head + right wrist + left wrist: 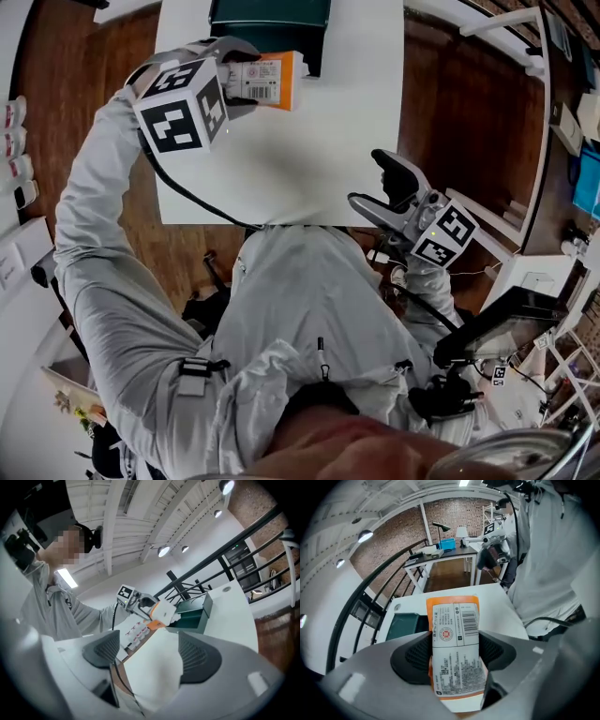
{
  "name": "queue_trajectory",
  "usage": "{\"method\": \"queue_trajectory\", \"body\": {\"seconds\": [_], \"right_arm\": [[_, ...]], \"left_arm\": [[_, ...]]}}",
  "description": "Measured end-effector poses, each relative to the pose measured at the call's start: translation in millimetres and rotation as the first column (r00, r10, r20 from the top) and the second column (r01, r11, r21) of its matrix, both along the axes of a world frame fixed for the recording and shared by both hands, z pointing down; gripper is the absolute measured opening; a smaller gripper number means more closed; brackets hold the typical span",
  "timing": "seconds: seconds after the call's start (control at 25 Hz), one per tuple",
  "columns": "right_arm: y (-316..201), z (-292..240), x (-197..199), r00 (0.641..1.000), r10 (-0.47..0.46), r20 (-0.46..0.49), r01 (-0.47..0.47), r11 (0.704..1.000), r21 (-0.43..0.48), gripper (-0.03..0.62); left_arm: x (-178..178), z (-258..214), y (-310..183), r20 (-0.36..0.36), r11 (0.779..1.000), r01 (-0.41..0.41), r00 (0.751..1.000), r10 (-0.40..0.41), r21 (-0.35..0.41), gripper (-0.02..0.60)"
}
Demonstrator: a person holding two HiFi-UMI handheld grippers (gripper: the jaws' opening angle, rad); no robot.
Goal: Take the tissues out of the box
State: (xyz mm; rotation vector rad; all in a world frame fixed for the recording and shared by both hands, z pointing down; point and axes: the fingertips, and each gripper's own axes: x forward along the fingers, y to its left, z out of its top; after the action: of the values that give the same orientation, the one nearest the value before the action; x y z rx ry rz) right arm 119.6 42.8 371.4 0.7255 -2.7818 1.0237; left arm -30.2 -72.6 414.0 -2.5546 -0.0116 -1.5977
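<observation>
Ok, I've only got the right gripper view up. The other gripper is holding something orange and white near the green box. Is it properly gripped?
Observer: Yes. In the left gripper view the left gripper has a pad pressed on each side of the tissue pack.
Operator: Which face is toward its camera?
Observer: The white printed label, with a barcode at its upper right.
Operator: Is the pack out of the box?
Observer: The head view shows it over the white table, beside the near corner of the green box, not over the opening.
</observation>
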Motion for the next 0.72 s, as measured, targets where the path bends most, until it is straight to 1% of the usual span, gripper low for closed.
{"method": "queue_trajectory", "body": {"seconds": [0.08,0.12,0.28,0.36,0.48,0.56,0.72], "right_arm": [[4,-1,-7,1.0,-0.013,0.007,0.013,1.0,0.001,0.393],[5,-1,-11,1.0,-0.02,0.01,0.02,1.0,0.002,0.393],[10,-4,-28,0.998,-0.062,0.008,0.062,0.998,0.018,0.393],[13,-5,-32,0.997,-0.083,0.002,0.083,0.996,0.026,0.393],[18,-5,-32,0.995,-0.098,-0.005,0.098,0.995,0.03,0.393],[20,-6,-30,0.995,-0.099,-0.008,0.099,0.995,0.029,0.393],[23,-7,-26,0.996,-0.087,-0.01,0.087,0.996,0.027,0.393]], "left_arm": [[-4,12,32,0.002,0.997,0.016,1.0,-0.015,-0.074,0.311],[-5,25,44,0.009,0.995,0.024,1.0,-0.023,-0.099,0.311],[-1,90,75,0.059,0.986,0.044,0.998,-0.035,-0.16,0.312],[7,112,83,0.067,0.979,0.053,0.997,-0.041,-0.195,0.313],[17,130,84,0.066,0.98,0.04,0.997,-0.028,-0.196,0.316],[20,133,81,0.059,0.98,0.046,0.998,-0.035,-0.193,0.321],[22,132,80,0.014,0.979,0.026,1.0,-0.023,-0.204,0.342]]}}
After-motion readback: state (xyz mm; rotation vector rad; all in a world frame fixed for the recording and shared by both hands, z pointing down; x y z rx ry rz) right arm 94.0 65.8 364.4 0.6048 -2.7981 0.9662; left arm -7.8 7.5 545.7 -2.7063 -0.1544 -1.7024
